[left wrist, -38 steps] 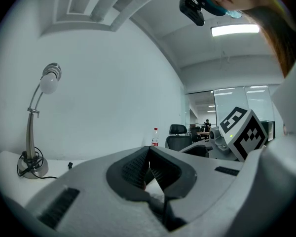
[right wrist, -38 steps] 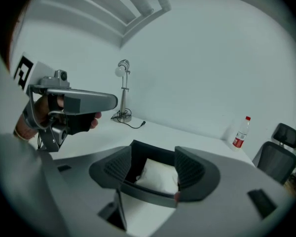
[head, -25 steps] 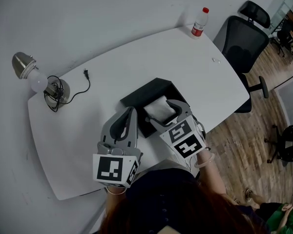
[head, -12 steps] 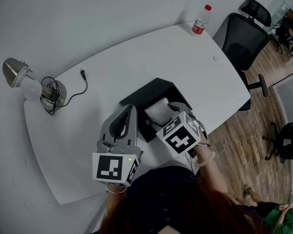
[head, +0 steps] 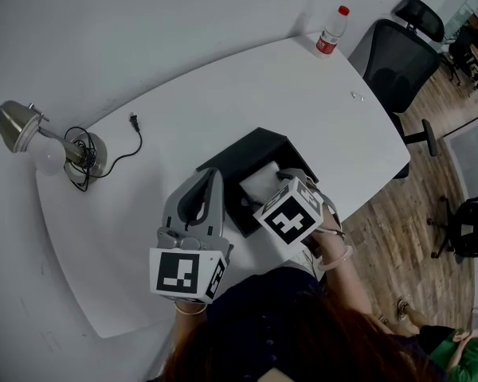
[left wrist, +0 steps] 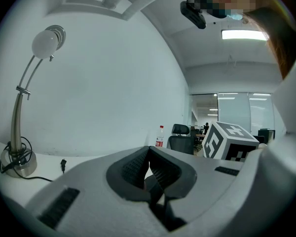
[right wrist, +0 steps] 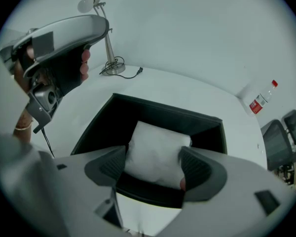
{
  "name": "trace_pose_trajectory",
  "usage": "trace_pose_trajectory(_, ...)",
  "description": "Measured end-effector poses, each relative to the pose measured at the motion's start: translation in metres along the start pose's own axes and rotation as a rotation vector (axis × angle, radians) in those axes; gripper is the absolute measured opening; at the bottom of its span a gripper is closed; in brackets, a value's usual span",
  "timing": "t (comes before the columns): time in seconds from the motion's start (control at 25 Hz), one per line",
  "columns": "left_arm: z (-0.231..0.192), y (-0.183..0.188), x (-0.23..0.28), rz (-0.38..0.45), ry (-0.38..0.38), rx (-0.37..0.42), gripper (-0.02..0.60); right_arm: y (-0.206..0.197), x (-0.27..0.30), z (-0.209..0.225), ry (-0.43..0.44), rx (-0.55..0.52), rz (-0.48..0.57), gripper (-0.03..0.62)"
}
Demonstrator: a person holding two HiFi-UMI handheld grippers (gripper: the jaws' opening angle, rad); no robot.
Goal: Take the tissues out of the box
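Head view: the only print is the red label on the water bottle (head: 331, 32) at the table's far corner, too small to read. The cubes carry black-and-white square markers, no text. The black box (head: 243, 156) sits near the front edge of the white table (head: 223, 94), with the white tissues (head: 259, 185) inside it. The right gripper (head: 291, 183) is tipped steeply down over the tissues. The left gripper (head: 215, 177) is just left of the box, pointing level. A desk lamp (head: 20, 126) with a loose cord is at far left. An office chair (head: 398, 58) stands on the wood floor (head: 390, 237).

Left gripper view: jaws closed tip to tip, nothing between. White wall ahead, bottle (left wrist: 160, 137) and an open office behind.

Right gripper view: jaws wide apart, just been opening. The tissues (right wrist: 155, 152) sit between the pads, still in the box (right wrist: 138, 110). The pads flank the stack's sides; contact looks unlikely, but can't confirm.
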State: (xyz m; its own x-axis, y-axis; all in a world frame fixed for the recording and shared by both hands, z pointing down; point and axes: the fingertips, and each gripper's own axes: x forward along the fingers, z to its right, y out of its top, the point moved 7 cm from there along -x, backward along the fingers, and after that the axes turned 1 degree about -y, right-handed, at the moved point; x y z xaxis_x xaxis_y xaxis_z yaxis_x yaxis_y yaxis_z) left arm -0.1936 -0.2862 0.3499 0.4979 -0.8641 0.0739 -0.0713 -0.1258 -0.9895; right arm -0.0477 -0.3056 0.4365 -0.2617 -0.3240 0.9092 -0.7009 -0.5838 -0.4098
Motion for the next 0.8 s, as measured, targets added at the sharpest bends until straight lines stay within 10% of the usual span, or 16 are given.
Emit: trace_pose_trajectory(0.8,-0.0055,-0.0045,0.007,-0.002,-0.02,-0.016,0.025,0.008,0.0073,0.0064,-0.06,-0.021,-0.059,0.297)
